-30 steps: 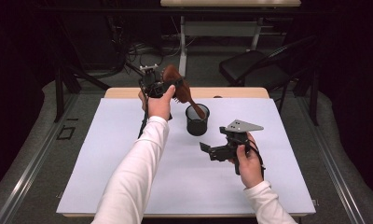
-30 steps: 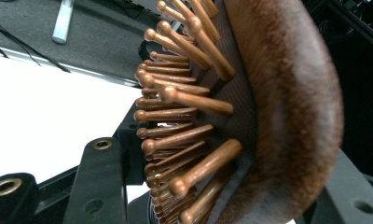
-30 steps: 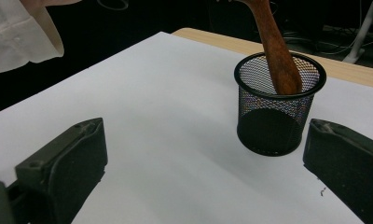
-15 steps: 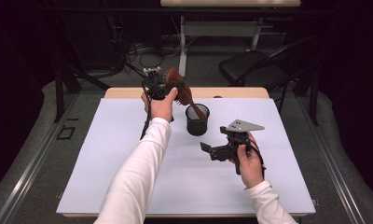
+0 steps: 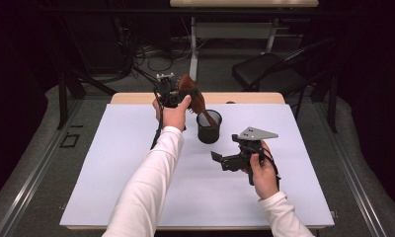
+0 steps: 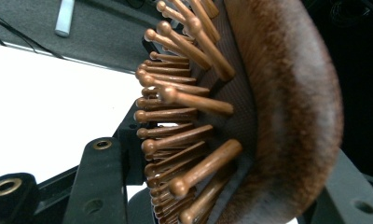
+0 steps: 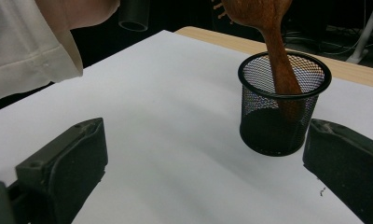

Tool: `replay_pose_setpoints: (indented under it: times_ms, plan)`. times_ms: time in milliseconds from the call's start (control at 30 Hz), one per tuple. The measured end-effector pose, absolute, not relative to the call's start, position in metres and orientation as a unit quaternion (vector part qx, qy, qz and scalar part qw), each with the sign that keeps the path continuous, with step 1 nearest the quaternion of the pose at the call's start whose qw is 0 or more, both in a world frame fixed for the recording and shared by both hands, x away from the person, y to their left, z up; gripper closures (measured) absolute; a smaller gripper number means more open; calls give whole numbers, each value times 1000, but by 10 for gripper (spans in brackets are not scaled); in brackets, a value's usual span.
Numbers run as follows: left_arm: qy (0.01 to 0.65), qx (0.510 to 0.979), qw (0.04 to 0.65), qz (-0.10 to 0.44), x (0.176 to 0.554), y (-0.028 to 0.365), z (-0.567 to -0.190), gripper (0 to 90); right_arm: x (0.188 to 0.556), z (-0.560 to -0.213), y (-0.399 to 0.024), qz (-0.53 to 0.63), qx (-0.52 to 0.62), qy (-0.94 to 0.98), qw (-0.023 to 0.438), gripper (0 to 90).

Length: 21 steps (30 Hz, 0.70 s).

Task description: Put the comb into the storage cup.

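Note:
A brown wooden hairbrush (image 5: 194, 97) with peg bristles (image 6: 184, 100) hangs tilted over a black mesh cup (image 5: 209, 128), its handle (image 7: 280, 60) reaching down inside the cup. My left gripper (image 5: 181, 94), at the table's far side, is shut on the brush head (image 6: 278, 112). My right gripper (image 5: 219, 159) is held above the table to the right of the cup and nearer the front. In the right gripper view it (image 7: 203, 158) stands open and empty, and the cup (image 7: 280, 116) stands just ahead of its right jaw.
A white sheet (image 5: 136, 168) covers the table, with a wooden strip (image 5: 255, 98) bare along the far edge. A black chair (image 5: 269, 71) and cables lie on the floor beyond. A white-sleeved forearm (image 5: 151, 177) crosses the table's left middle.
The left gripper has shifted a little down and to the right with the brush, bringing the head closer over the cup. The right gripper has stayed where it was.

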<state>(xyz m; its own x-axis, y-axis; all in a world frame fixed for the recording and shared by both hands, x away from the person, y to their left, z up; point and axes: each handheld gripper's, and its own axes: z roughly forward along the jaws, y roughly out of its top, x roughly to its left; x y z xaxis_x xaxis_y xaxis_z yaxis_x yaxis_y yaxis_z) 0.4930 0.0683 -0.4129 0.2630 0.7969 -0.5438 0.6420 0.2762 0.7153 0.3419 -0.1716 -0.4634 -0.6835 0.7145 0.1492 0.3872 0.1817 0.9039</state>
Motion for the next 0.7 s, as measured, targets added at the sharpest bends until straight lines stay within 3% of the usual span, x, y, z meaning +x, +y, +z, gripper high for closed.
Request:
replay_pose_setpoints:
  times_ms: [700]
  plan:
    - [610,597,516,73,495,68,-427,474,344,-458,-184,528,380,740,172,5]
